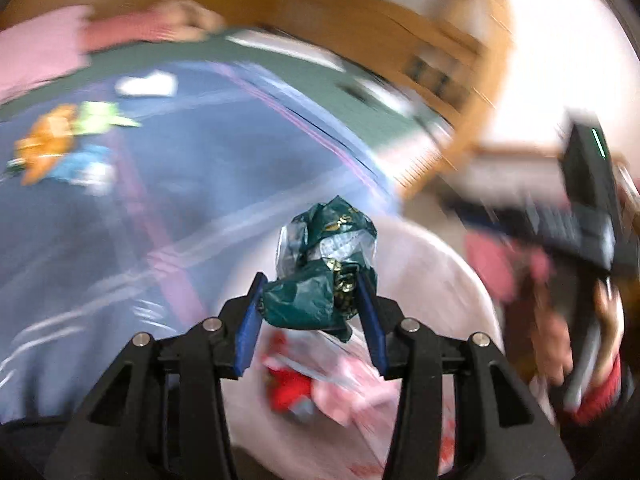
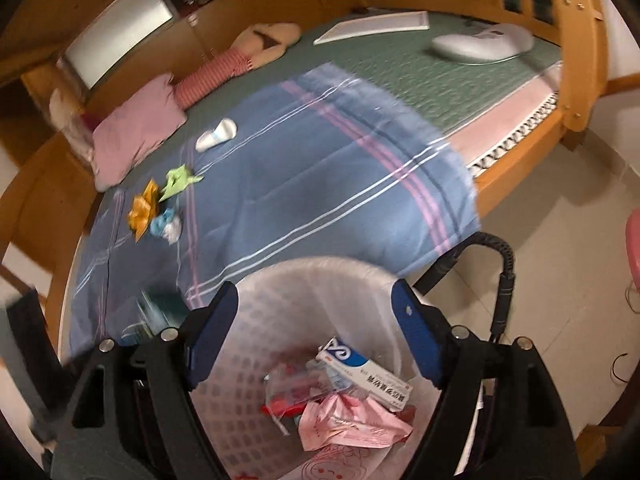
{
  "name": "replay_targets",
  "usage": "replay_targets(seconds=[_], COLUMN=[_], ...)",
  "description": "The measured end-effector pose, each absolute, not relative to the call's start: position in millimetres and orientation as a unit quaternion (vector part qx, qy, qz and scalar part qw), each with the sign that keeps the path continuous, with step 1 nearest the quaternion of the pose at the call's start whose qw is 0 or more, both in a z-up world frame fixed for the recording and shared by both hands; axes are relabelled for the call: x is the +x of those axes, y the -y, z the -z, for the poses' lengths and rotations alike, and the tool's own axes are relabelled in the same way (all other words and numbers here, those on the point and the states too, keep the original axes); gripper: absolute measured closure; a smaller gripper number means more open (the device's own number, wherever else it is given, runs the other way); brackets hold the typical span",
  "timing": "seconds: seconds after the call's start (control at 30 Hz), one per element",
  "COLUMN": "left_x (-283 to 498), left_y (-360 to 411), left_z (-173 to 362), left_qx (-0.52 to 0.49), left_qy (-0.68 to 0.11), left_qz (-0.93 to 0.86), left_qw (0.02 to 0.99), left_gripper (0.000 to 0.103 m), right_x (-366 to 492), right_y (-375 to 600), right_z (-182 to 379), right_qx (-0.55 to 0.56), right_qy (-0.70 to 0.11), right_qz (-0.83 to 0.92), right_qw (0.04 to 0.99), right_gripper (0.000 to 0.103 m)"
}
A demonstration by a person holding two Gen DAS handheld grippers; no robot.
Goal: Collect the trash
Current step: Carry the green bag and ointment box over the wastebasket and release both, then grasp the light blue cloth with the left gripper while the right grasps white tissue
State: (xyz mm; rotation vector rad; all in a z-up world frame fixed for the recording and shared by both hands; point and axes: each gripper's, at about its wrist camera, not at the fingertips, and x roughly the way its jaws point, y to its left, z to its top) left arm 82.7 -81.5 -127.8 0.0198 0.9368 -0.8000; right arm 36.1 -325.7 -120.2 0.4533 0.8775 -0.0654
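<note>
My left gripper [image 1: 311, 280] is shut on a crumpled dark green wrapper [image 1: 328, 240], held over the near rim of the white trash bin [image 1: 440, 248]. Red and pink trash lies in the bin below it. My right gripper [image 2: 315, 288] is open above the same bin [image 2: 320, 264], with nothing between its fingers. Inside the bin lie a white and blue carton [image 2: 360, 372] and a pink plastic bag [image 2: 352, 424]. On the blue striped bedsheet [image 2: 320, 184] lie an orange wrapper [image 2: 144, 208], a green wrapper [image 2: 178, 180], a blue and white scrap [image 2: 166, 228] and a white object [image 2: 216, 136].
The bin stands against the side of a wooden bed [image 2: 576, 80]. A pink pillow [image 2: 136, 132] and a striped plush toy [image 2: 224, 68] lie at the head. A white frame [image 2: 372, 26] and a white oval device [image 2: 484, 42] rest on the green mat. Tiled floor [image 2: 560, 240] lies to the right.
</note>
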Motion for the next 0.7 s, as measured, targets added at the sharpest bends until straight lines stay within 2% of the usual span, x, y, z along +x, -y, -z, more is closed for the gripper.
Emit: replay_targets(seconds=[0.07, 0.1, 0.2, 0.23, 0.27, 0.37, 0.5, 0.6, 0.7], left_x=[68, 59, 52, 53, 60, 87, 142, 180, 195], left_y=[100, 109, 116, 112, 103, 72, 3, -53, -109], left_z=[137, 141, 143, 140, 135, 121, 110, 110, 121], left_qx=[0.048, 0.075, 0.120, 0.121, 0.111, 0.073, 0.044, 0.001, -0.083], left_qy=[-0.448, -0.445, -0.429, -0.422, -0.414, -0.406, -0.405, -0.419, -0.415], left_qz=[0.417, 0.423, 0.396, 0.385, 0.365, 0.310, 0.081, -0.056, -0.155], left_qw=[0.789, 0.786, 0.803, 0.812, 0.827, 0.857, 0.910, 0.906, 0.893], left_gripper=[0.052, 0.047, 0.020, 0.014, 0.011, 0.010, 0.008, 0.008, 0.008], right_x=[36, 37, 37, 39, 39, 43, 66, 104, 149], right_y=[329, 330, 330, 328, 327, 322, 305, 268, 218], right_z=[120, 122, 129, 132, 134, 139, 139, 133, 129], right_qx=[0.223, 0.226, 0.232, 0.232, 0.232, 0.227, 0.213, 0.179, 0.124], right_qy=[-0.422, -0.424, -0.433, -0.437, -0.439, -0.444, -0.460, -0.465, -0.454], right_qz=[0.035, 0.035, 0.033, 0.031, 0.031, 0.029, 0.012, -0.028, -0.063], right_qw=[0.878, 0.876, 0.870, 0.869, 0.868, 0.866, 0.862, 0.866, 0.880], right_gripper=[0.025, 0.025, 0.025, 0.025, 0.025, 0.025, 0.025, 0.025, 0.025])
